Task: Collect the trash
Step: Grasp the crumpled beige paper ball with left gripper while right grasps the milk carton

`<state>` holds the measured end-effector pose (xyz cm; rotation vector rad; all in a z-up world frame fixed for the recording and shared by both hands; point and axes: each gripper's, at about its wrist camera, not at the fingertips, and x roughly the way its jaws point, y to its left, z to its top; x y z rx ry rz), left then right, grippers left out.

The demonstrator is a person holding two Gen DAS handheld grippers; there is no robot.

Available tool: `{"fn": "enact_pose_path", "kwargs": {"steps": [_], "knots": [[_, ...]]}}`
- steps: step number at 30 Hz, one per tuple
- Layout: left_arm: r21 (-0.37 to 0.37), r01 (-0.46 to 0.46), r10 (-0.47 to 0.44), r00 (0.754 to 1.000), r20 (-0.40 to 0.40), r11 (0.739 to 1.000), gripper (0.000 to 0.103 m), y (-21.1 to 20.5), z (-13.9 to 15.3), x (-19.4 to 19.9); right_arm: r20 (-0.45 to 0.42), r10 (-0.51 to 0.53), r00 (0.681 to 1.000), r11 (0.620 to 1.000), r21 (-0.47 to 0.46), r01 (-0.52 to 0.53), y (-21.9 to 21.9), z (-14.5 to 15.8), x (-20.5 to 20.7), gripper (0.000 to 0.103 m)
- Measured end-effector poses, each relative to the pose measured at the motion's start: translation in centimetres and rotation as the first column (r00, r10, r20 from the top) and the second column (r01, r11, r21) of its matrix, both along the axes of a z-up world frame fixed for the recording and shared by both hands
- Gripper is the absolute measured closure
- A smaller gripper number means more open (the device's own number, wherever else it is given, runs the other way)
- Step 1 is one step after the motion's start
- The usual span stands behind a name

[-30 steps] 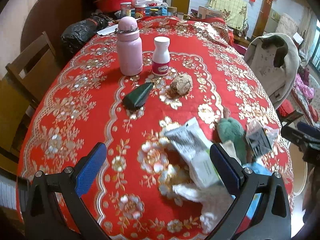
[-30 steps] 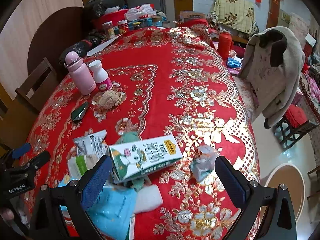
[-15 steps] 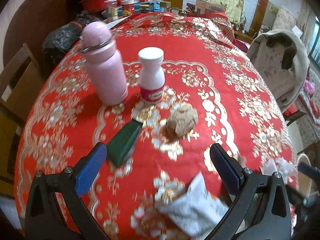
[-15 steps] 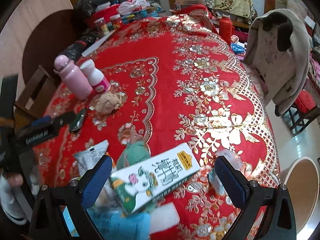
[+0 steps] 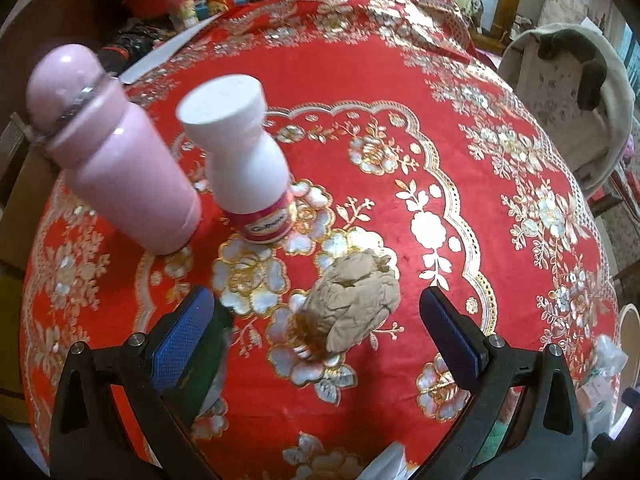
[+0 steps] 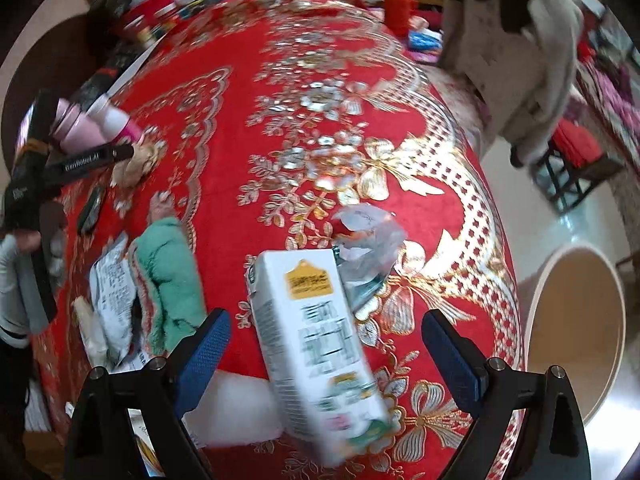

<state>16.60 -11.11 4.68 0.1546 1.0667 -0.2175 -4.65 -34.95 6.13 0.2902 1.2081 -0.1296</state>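
Left gripper (image 5: 316,328) released around crumpled paper ball (image 5: 352,306); right gripper (image 6: 326,346) released over milk carton (image 6: 316,352); closing askew could nudge either aside.

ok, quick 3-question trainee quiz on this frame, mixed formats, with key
1. True or false: the left tongs are shut on the crumpled brown paper ball.
2. Multiple choice: which thing lies between the open fingers of the right tongs? A) the pink flask B) the white milk carton C) the white pill bottle
3. Fill in: right of the table, on the floor, stands a round tan ____.

Key:
1. False. They are open, with the ball between the fingers.
2. B
3. bin (open top, nothing seen inside)
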Motion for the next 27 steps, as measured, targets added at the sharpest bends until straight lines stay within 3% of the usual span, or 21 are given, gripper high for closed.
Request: {"fn": "enact_pose_path", "kwargs": {"steps": [1, 3, 4, 7, 9, 10, 11, 13, 20, 27], "knots": [[0.002, 0.011, -0.011, 1.0, -0.015, 1.0, 0.024, -0.2, -0.3, 0.1, -0.006, -0.007, 1.0, 1.0, 0.009, 0.007, 0.0, -0.3, -0.1, 0.008], [-0.001, 0.036, -0.036, 0.998, -0.053, 0.999, 0.047, -0.5, -0.9, 0.3, -0.021, -0.006, 1.0, 1.0, 0.017, 0.006, 0.0, -1.1, -0.3, 0.008], [-0.016, 0.05, -0.051, 0.996, -0.075, 0.999, 0.055, -0.6, -1.3, 0.3, -0.027, -0.006, 1.0, 1.0, 0.008, 0.006, 0.2, -1.2, -0.5, 0.008], [-0.036, 0.07, -0.073, 0.993, -0.091, 0.997, 0.068, -0.8, -1.7, 0.0, -0.011, -0.014, 1.0, 1.0, 0.014, 0.014, 0.1, -1.2, -0.8, 0.008], [-0.045, 0.075, -0.078, 0.993, -0.083, 0.996, 0.072, -0.6, -1.3, -0.3, -0.002, -0.017, 1.0, 1.0, 0.024, 0.017, -0.1, -1.1, -0.9, 0.009], [-0.055, 0.078, -0.083, 0.993, -0.082, 0.995, 0.074, -0.5, -1.1, -0.5, 0.003, -0.017, 1.0, 0.999, 0.028, 0.017, -0.1, -1.0, -1.0, 0.019], [-0.07, 0.083, -0.088, 0.993, -0.078, 0.994, 0.074, -0.3, -0.6, -0.7, 0.009, -0.015, 1.0, 0.999, 0.036, 0.015, -0.2, -1.0, -1.0, 0.041], [-0.087, 0.094, -0.1, 0.992, -0.071, 0.992, 0.075, -0.1, 0.2, -1.2, 0.012, -0.018, 1.0, 0.999, 0.047, 0.017, -0.4, -1.3, -0.9, 0.059], [-0.204, 0.114, -0.132, 0.988, -0.076, 0.972, 0.075, 1.2, 4.2, -4.2, 0.114, 0.008, 0.993, 0.99, 0.138, -0.024, 0.1, 1.0, -1.9, 0.062], [-0.227, 0.132, -0.145, 0.989, -0.04, 0.965, 0.075, -0.3, 8.6, -10.2, 0.212, 0.038, 0.976, 0.97, 0.226, -0.087, -1.1, 3.4, -3.6, 0.062]]}}
